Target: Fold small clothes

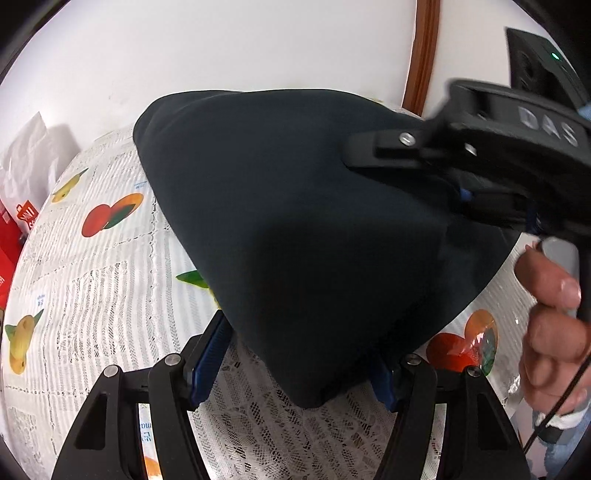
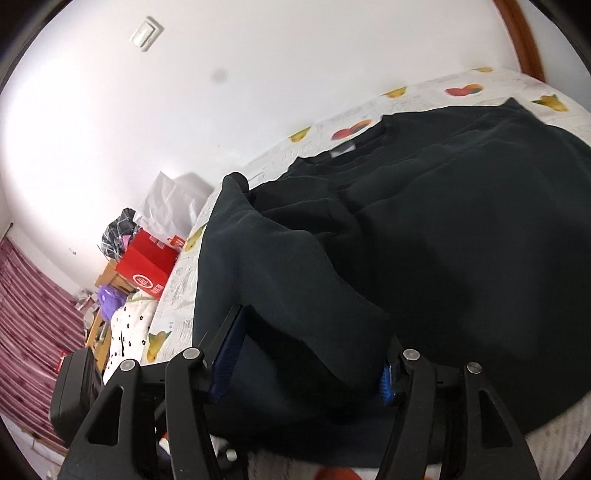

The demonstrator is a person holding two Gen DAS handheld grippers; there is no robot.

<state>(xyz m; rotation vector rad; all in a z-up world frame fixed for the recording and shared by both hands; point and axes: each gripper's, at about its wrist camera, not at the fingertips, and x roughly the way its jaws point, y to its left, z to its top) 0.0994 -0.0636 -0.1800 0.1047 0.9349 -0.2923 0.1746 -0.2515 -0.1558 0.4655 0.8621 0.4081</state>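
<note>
both claws, left claw point(image 1: 295, 369) and right claw point(image 2: 306, 354), are pinching the dark shirt point(image 1: 295, 221); keeping its lifted edge taut is best while folding toward the collar

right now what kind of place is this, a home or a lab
Most likely a lived-in home room. A lace tablecloth printed with fruit covers the table, a red shopping bag and piled household clutter sit beside it, and a light switch is on the plain white wall.
</note>
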